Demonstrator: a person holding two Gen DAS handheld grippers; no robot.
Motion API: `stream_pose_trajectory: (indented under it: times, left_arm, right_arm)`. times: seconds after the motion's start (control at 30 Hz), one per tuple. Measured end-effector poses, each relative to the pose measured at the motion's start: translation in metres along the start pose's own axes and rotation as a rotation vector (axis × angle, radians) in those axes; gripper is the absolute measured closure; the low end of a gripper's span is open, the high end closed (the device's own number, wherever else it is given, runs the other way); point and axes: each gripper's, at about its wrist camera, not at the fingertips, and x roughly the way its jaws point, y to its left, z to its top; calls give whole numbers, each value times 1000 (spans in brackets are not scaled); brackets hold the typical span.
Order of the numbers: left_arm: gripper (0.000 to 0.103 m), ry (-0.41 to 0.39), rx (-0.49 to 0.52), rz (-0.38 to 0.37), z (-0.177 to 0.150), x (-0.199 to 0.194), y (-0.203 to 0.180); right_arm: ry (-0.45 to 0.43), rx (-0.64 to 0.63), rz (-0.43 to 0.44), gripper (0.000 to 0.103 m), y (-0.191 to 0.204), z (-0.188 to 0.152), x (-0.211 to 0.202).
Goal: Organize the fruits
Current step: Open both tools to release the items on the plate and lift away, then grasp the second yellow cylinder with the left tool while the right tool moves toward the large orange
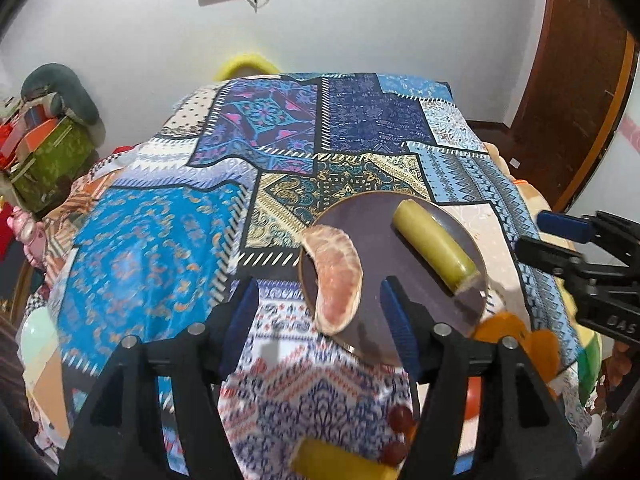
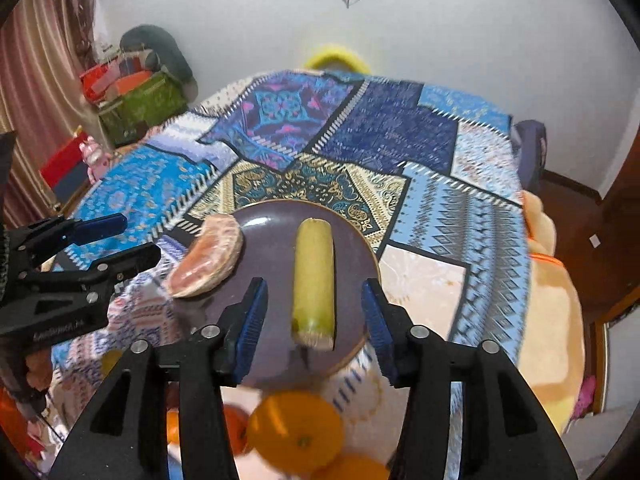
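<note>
Both jaws gaped empty: the left gripper (image 1: 320, 320) hovered by the pomelo segment (image 1: 336, 276), the right gripper (image 2: 314, 312) straddled the sugarcane piece (image 2: 314, 280) on the plate (image 2: 272, 220).

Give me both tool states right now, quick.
Left tool: open, holding nothing, hovering by the peeled pink citrus segment on the round dark purple plate.
Right tool: open, empty, straddling the yellow-green banana piece.
</note>
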Motion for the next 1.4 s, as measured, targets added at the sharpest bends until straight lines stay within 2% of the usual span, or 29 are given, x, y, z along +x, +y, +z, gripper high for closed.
stream_pose_trajectory:
  times: [0.3,0.37,0.43,0.57,0.63,0.8,0.97,1.13,1.23,1.4]
  left_arm:
    - [32,33,-8,10,-45,-36,-7]
    - [30,51,-10,9,-56,-38,-10]
    - [22,73,-9,12,-68,-38,-14]
    - [19,124,-22,0,-89,-34,-23]
    - [12,156,-32,-25,-99,-28,-28]
    - [10,229,-35,-12,-121,-8,-41]
    - [10,292,-90,2,-136,8,-43]
    - [10,256,-84,33,-142,7,-39]
    - [10,245,-86,5,-147,0,-27]
    - [14,222,-38,29,-155,-17,-6]
  right_arm:
    - [-68,0,-33,51,9,-37,-55]
    - [-76,1,-41,51,8,-47,-65]
    - [-82,3,-54,48,8,-55,-72]
    - [-93,17,-73,43,3,-72,-82]
    - [-87,39,-67,43,-1,-81,-84]
    - [-52,63,-104,43,-7,-101,-78]
    - [6,86,-106,43,-16,-120,-64]
    - [59,105,-84,43,-16,-129,-46]
    - [81,108,-72,43,-15,-130,-36]
    - [101,105,-65,43,-15,-129,-23]
